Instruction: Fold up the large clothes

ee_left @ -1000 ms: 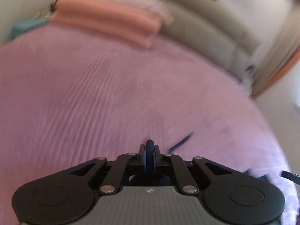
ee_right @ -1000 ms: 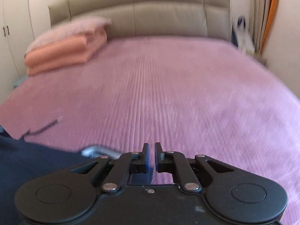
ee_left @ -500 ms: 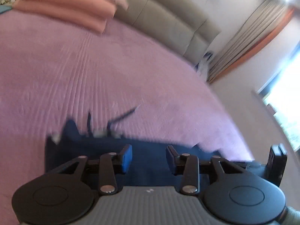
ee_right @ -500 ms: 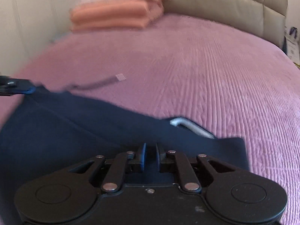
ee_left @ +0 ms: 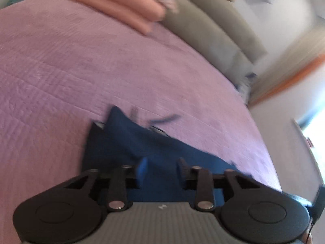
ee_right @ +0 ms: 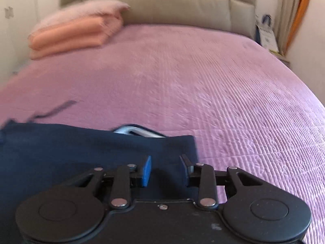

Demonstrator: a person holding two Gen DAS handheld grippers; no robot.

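Navy garment point(ee_right: 85, 148) lies folded at the bed's point(ee_right: 203, 85) near edge; both tools, left point(ee_left: 161, 168) and right point(ee_right: 165, 166), are opening, nothing clamped. Released layers may slide apart, since nothing pins them.

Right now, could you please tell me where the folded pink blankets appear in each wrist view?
Left wrist view: the folded pink blankets lie along the top edge, left of centre, running diagonally.
Right wrist view: the folded pink blankets sit upper left, against the bed's head end.
Shared landmark: the beige padded headboard, right beside the stack in both.
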